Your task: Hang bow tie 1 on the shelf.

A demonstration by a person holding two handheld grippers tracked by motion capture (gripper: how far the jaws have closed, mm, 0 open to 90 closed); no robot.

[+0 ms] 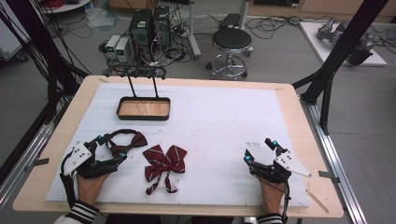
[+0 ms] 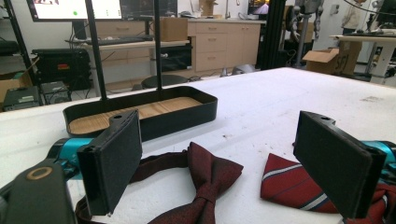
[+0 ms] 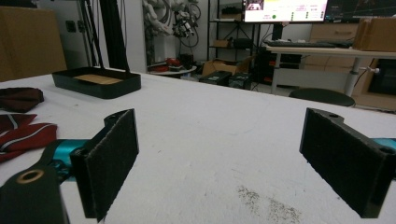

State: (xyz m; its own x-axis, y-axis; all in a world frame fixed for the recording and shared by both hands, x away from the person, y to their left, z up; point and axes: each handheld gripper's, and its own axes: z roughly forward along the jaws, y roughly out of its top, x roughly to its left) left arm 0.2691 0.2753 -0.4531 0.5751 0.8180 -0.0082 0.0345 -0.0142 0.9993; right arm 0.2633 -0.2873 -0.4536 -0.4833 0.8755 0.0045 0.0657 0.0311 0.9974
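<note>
Left gripper jaws wide open, plain bow tie between them near surface's left edge, nothing pinched. Right gripper jaws open, empty, near right edge. Risks: loose strap snagging, striped bow tie dragged along, soft fabric slipping before tray.

No text, label, brand or number can be read anywhere in these pictures. The monitor at the back of the right gripper view carries coloured bars and lines of what may be writing, but it is too small and blurred to make out. The screen in the left gripper view is just as unclear.
</note>
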